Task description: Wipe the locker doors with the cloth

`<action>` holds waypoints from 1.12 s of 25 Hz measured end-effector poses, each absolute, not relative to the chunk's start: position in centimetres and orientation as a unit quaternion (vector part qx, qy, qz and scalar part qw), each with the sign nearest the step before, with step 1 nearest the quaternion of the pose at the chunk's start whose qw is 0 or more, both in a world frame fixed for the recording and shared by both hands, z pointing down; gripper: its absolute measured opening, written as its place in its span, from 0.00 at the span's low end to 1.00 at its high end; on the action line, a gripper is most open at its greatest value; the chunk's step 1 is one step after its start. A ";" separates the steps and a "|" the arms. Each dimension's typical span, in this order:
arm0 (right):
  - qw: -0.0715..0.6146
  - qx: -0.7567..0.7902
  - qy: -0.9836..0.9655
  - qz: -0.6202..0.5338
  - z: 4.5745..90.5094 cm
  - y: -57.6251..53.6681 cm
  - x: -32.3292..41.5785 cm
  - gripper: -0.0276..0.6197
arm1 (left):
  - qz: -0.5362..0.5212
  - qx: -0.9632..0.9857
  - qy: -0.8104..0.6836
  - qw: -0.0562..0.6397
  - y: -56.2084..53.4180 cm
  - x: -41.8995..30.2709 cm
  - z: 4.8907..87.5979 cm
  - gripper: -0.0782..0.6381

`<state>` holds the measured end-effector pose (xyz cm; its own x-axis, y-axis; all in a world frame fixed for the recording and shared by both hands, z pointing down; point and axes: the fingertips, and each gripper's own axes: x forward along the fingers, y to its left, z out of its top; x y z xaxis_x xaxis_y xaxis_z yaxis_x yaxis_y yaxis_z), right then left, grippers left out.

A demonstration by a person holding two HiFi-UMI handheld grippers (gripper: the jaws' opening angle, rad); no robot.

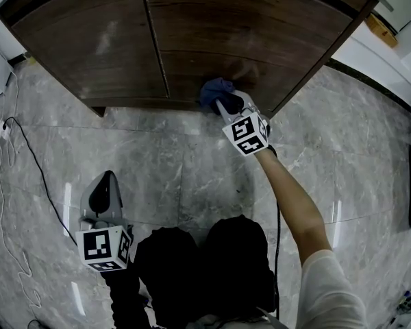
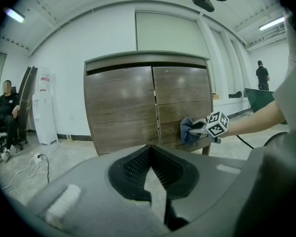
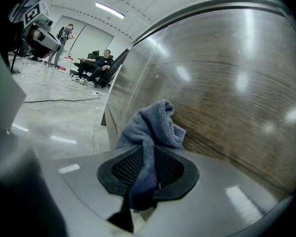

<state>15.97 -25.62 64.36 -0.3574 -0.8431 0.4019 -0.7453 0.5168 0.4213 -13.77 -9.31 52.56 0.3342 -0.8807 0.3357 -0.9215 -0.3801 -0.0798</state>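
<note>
At the lower part of the locker's (image 1: 192,19) right door (image 1: 274,40), near its bottom edge and between the centre seam and the right edge, the blue cloth (image 1: 214,93) was bunched against the dark wood. The right gripper (image 1: 227,105), held at the end of an outstretched arm, had its jaws clamped narrowly on the cloth (image 3: 150,132), a fold of which ran down between the ribbed pads while the rest stood up beyond the tips, touching the door (image 3: 232,93). The left gripper (image 1: 108,187) hung over the grey marble floor (image 1: 192,163), well apart from the locker and aimed toward it; its jaws (image 2: 150,169) were drawn together, tips touching. The left door (image 1: 89,40) was shut. A thin cable (image 1: 34,163) trailed along the floor's left edge.
</note>
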 end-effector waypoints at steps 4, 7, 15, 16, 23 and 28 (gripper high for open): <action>0.310 0.473 -0.821 -0.076 66.1 -25.6 15.6 0.16 | 0.166 0.813 -0.554 0.063 -9.3 -13.9 52.7 0.11; 0.319 0.468 -0.822 -0.066 67.4 -25.7 15.4 0.16 | 0.167 0.813 -0.554 0.064 -9.3 -13.8 52.8 0.11; 0.328 0.470 -0.817 -0.064 66.1 -25.6 15.2 0.16 | 0.166 0.814 -0.553 0.064 -9.1 -13.9 52.6 0.11; 0.326 0.471 -0.817 -0.067 65.6 -25.6 15.1 0.16 | 0.166 0.814 -0.553 0.063 -9.0 -13.9 52.5 0.11; 0.310 0.476 -0.818 -0.090 60.7 -26.0 14.8 0.16 | 0.158 0.817 -0.551 0.064 -8.7 -13.8 52.2 0.11; 0.293 0.482 -0.817 -0.115 56.1 -26.3 14.4 0.16 | 0.153 0.819 -0.549 0.065 -8.7 -14.0 52.0 0.11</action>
